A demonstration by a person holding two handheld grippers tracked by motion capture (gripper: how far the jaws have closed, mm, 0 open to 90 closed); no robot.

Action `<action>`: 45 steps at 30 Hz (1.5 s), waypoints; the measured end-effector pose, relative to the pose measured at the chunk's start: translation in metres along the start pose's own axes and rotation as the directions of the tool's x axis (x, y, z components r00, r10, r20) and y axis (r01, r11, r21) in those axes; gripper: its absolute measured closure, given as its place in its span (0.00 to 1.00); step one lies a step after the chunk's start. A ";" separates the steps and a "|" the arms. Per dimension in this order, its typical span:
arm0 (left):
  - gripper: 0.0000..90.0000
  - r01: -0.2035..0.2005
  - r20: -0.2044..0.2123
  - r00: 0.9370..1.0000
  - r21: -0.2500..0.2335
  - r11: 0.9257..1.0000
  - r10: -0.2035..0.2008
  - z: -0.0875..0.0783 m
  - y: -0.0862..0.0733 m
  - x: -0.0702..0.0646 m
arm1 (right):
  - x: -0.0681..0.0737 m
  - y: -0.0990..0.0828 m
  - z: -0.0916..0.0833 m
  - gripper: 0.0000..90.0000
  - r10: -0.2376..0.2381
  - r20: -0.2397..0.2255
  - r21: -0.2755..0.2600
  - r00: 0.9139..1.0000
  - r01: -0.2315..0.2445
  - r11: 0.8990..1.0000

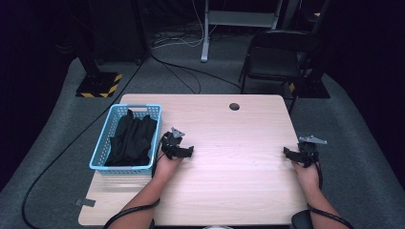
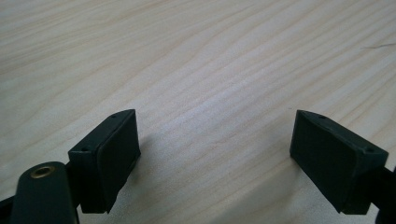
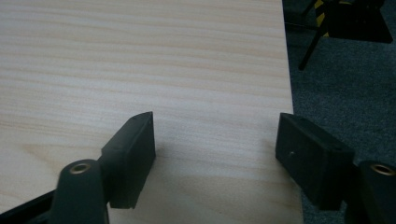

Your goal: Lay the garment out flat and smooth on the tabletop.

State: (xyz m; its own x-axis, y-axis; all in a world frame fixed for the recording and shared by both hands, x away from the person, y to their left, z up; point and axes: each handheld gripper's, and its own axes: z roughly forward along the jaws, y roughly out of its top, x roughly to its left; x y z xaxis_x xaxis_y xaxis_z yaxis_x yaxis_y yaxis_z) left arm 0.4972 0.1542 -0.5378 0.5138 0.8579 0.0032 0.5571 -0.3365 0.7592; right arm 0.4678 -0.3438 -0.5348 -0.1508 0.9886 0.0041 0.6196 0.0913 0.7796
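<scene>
One dark garment (image 1: pixel 131 138), black and crumpled, lies wholly inside the blue basket (image 1: pixel 101 149) at the left side of the table (image 1: pixel 229 133), with no part of it over the rim as far as the high view shows. The left gripper (image 1: pixel 187 151) rests on the bare wood just beside the basket's right wall, jaws spread wide with nothing between them; its own view confirms wood grain alone in the gap. The right gripper (image 1: pixel 288 152) sits well apart near the table's right edge, likewise released and empty, its far jaw at that edge. Judgement: if the work is putting the cloth away, it appears complete; if it is taking it out, it has not yet begun.
</scene>
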 end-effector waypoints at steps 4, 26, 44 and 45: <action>0.17 -0.001 0.000 1.000 -0.001 1.000 0.001 0.000 0.000 0.000 | 0.001 0.000 0.000 0.28 -0.011 -0.013 0.002 1.000 0.011 1.000; 0.16 -0.018 0.077 0.997 0.006 1.000 0.017 0.005 0.008 -0.014 | 0.001 -0.002 -0.002 0.24 -0.025 -0.030 0.009 0.999 0.025 1.000; 0.05 -0.060 0.103 0.993 -0.026 0.998 0.062 -0.010 0.011 -0.025 | 0.001 -0.002 -0.002 0.21 -0.031 -0.036 0.015 0.999 0.031 0.999; 0.05 -0.059 0.104 0.993 -0.025 0.998 0.061 -0.010 0.011 -0.025 | 0.001 -0.002 -0.002 0.21 -0.031 -0.037 0.015 0.999 0.032 0.999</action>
State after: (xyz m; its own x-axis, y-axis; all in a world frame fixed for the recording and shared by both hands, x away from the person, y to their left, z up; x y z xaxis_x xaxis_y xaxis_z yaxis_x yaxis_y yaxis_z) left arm 0.4838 0.1326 -0.5224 0.6119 0.7907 -0.0180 0.5095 -0.3766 0.7737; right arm 0.4652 -0.3427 -0.5352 -0.1985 0.9801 0.0029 0.6260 0.1245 0.7698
